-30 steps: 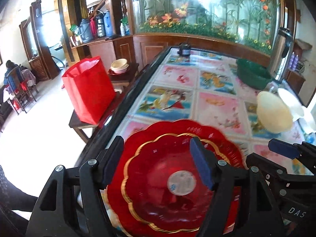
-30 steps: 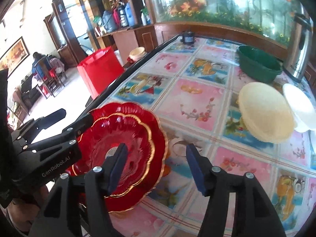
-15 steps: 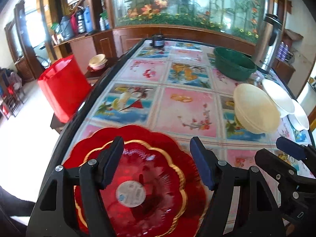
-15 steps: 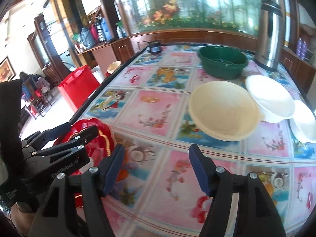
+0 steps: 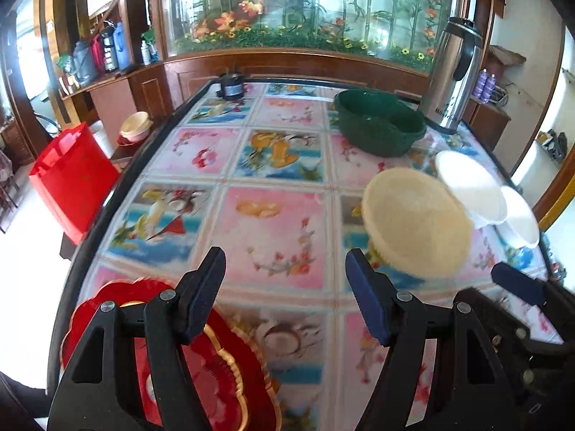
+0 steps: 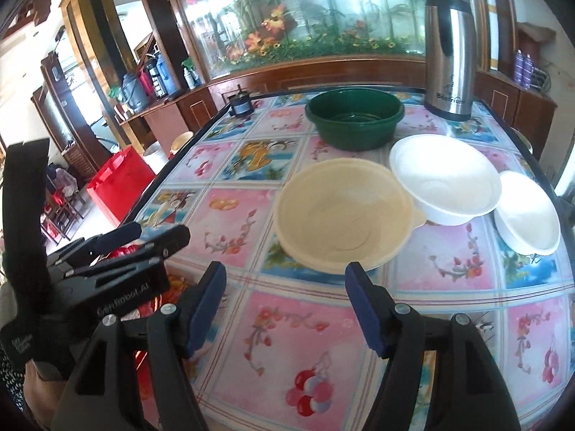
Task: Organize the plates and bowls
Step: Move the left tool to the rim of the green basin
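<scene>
Two stacked red plates with gold rims (image 5: 222, 388) lie at the table's near left corner, partly under my left gripper's left finger. My left gripper (image 5: 284, 294) is open and holds nothing, hovering over the flowered tabletop. A cream bowl (image 6: 341, 212) sits just beyond my right gripper (image 6: 285, 301), which is open and holds nothing too. Right of the cream bowl stand a large white bowl (image 6: 445, 179) and a smaller white bowl (image 6: 526, 212). In the right wrist view my left gripper (image 6: 154, 233) hides most of the red plates. The cream bowl (image 5: 417, 222) lies ahead and right of my left gripper.
A dark green basin (image 6: 354, 115) and a steel thermos (image 6: 447, 61) stand at the table's far end, with a small black object (image 5: 231, 86) at the far left corner. A red bag (image 5: 72, 179) stands on the floor to the left. The table's black edge (image 5: 107, 208) runs along the left.
Both grippers have swung right, away from the red plates and toward the bowls. The plates slid to the lower left of the left view and almost out of the right view.
</scene>
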A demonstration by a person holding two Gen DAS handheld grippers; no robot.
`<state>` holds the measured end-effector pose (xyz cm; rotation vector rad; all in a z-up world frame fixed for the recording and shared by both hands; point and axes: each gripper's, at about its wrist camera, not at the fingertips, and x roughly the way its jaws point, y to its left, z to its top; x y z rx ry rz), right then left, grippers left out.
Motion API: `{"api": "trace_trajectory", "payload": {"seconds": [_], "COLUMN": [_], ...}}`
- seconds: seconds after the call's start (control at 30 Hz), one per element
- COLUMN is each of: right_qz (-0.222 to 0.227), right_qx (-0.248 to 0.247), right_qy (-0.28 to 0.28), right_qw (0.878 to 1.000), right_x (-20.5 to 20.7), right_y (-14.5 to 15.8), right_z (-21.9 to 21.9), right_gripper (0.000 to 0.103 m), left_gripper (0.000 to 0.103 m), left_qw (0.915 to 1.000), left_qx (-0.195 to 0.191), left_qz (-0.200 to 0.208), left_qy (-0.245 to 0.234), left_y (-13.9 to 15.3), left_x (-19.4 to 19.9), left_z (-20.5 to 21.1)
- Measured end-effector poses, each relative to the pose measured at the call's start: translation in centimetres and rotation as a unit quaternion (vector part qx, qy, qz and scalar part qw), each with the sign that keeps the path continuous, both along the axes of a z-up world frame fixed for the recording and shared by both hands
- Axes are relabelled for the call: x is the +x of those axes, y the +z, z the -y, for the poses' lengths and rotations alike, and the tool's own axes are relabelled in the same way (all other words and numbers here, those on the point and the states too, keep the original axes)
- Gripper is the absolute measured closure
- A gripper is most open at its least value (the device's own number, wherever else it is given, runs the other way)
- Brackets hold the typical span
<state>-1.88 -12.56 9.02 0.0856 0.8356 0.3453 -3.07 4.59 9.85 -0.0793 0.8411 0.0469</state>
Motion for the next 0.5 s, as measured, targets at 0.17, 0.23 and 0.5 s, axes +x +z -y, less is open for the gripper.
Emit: {"api": "trace_trajectory", "payload": {"seconds": [0.17,0.23,0.5], "right_qz": [0.002,0.004,0.005], "right_qx": [0.01,0.009,0.013], "right_qy": [-0.012,-0.018,-0.034], "right_qw": [1.0,1.0,0.999], "right_x": [1.2,1.8,4.3], "right_y": [0.4,0.6,0.8], "right_z": [1.4,1.9,3.2], "right_gripper": [0.033,0.032,0.032], "left_gripper": [0.033,0.033,0.033], "left_qw": [0.9999,0.9999,0.9998], "left_qx": [-0.008,-0.002,0.005], "left_qz": [-0.006,-0.005,-0.009], "left_qy": [-0.008,-0.01,-0.016], "left_y": [1.0,1.4,1.8], "left_x": [2.5,3.2,5.9], "left_z": [1.1,1.6,3.2]}}
